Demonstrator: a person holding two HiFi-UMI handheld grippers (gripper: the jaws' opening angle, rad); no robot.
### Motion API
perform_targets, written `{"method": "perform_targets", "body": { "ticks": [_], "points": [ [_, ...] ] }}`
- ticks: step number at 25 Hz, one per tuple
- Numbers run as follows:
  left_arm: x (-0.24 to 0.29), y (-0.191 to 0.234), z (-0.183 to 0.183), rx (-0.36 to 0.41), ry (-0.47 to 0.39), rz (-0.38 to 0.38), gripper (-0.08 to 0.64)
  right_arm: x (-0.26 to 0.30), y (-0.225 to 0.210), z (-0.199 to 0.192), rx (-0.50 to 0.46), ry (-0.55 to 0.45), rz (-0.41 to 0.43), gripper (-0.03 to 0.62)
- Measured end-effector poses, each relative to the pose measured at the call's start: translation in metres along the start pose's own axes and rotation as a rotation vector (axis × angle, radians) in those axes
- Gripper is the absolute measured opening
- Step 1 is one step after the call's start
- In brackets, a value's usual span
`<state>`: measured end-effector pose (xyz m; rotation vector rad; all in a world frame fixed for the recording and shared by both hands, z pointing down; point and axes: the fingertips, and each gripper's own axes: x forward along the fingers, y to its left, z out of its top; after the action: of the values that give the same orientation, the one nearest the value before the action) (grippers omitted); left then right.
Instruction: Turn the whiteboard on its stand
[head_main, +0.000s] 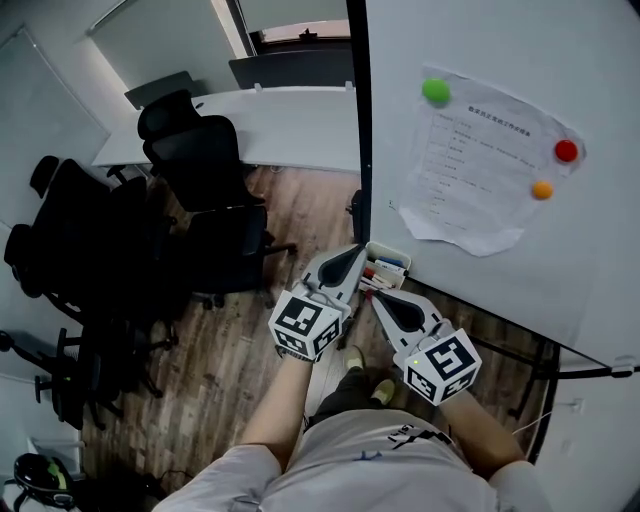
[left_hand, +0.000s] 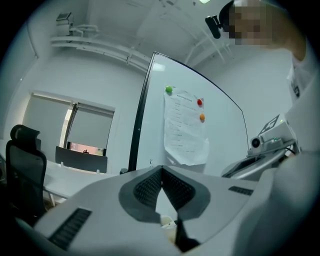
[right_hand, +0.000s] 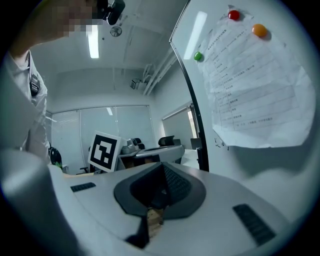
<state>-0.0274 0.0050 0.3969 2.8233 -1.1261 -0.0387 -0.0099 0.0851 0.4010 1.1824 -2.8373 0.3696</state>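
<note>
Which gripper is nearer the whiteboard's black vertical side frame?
Left. The left gripper points at the lower end of the black vertical side frame; the right gripper is further right, by the white marker tray.

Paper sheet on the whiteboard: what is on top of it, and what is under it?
Three round magnets sit on the paper sheet: a green magnet, a red magnet and an orange magnet. Under it is the whiteboard; the covered part of the board cannot be seen.

Chairs (head_main: 190, 150) left of whiteboard (head_main: 480, 40) — desk (head_main: 280, 125) behind.
</note>
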Motion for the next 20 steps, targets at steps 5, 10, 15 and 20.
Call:
{"method": "perform_targets", "body": {
  "ticks": [5, 10, 15, 20],
  "points": [
    [-0.001, -0.016, 0.006, -0.007, -0.006, 0.032, 0.011, -0.010, 0.005, 0.003, -0.019, -0.002, 0.006, 0.014],
    [0.005, -0.025, 0.011, -0.001, -0.018, 0.043, 0.012, -0.014, -0.001, 0.003, -0.025, 0.007, 0.018, 0.012],
    [0.009, -0.029, 0.013, 0.000, -0.025, 0.060, 0.012, -0.020, -0.006, 0.005, -0.021, 0.003, 0.017, 0.012],
    [0.016, -0.031, 0.010, -0.004, -0.018, 0.064, 0.011, -0.024, -0.015, 0.002, -0.009, 0.004, 0.002, 0.012]
  ]
}}
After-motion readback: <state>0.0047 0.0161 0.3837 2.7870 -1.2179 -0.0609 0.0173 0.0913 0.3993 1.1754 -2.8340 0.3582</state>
